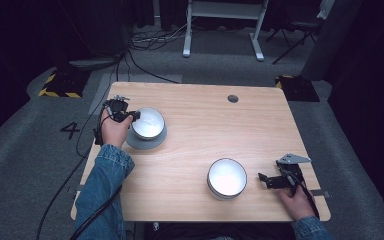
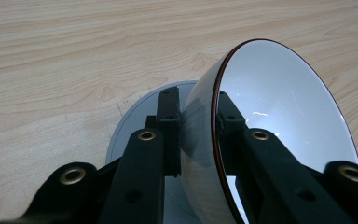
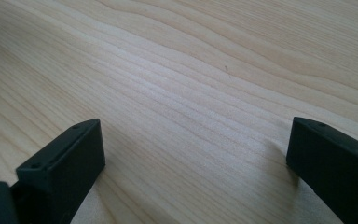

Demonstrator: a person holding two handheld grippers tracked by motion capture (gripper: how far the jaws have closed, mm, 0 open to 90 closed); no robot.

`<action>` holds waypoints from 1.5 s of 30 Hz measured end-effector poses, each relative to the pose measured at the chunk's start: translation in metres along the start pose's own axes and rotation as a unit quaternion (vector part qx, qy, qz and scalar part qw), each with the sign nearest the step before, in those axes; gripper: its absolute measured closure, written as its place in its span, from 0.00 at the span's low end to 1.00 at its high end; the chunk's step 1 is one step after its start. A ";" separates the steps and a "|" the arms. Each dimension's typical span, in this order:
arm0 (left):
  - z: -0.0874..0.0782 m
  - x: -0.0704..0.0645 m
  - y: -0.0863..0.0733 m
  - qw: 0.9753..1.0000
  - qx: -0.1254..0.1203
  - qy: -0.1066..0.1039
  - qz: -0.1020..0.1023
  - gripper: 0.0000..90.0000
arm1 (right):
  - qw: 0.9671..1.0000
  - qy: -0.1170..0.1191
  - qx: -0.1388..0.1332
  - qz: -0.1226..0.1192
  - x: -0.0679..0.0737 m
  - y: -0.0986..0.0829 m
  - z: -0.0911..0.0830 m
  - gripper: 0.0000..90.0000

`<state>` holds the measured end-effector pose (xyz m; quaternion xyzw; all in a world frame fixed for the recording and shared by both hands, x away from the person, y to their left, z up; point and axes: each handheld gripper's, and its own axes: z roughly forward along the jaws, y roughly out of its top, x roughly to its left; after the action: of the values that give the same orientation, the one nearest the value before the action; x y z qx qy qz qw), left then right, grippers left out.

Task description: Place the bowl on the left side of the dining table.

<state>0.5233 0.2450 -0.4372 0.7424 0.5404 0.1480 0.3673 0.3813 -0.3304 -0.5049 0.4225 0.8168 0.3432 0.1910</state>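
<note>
1. A wooden table (image 1: 200, 150) was seen from the high view, with a dark round hole (image 1: 233, 98) near its far edge.
2. The left tongs (image 1: 136, 116) were held at the table's left side by the person's left hand (image 1: 114, 131), a denim sleeve (image 1: 102, 185) covering the forearm.
3. The left tongs (image 2: 198, 116) were found clamped on the rim of a white bowl (image 2: 279, 107): one jaw lay against the outer wall, the other inside. A thin dark line edged the bowl's rim.
4. The bowl (image 1: 147, 122) was tilted in the left gripper view and was positioned over a grey round plate (image 1: 139, 142) lying flat on the table. Contact between bowl and plate could not be determined.
5. A second white bowl (image 1: 227, 178) was noted upright near the front edge, right of centre.
6. The right tongs (image 1: 264, 180) were held by the right hand (image 1: 296, 200), near the second bowl but apart from it.
7. In the right gripper view the right tongs (image 3: 193, 154) stood wide apart, with bare wood between the jaws.
</note>
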 end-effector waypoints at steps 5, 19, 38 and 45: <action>0.004 0.000 0.001 1.000 0.008 0.004 -0.004 0.85 | 1.000 0.000 0.000 0.000 0.000 0.000 0.000 0.05; 0.006 0.014 -0.011 1.000 0.006 0.014 -0.017 0.89 | 1.000 0.000 0.000 0.000 0.000 0.000 0.000 0.05; -0.028 0.003 -0.001 0.998 -0.059 0.022 -0.017 0.62 | 1.000 0.000 0.000 0.000 0.000 0.000 0.000 0.05; -0.049 -0.026 0.007 0.997 -0.068 0.016 0.028 0.53 | 1.000 0.000 0.000 0.000 0.000 0.000 0.000 0.05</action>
<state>0.4886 0.2385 -0.3939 0.7278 0.5143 0.2066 0.4039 0.3813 -0.3303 -0.5049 0.4229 0.8166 0.3431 0.1912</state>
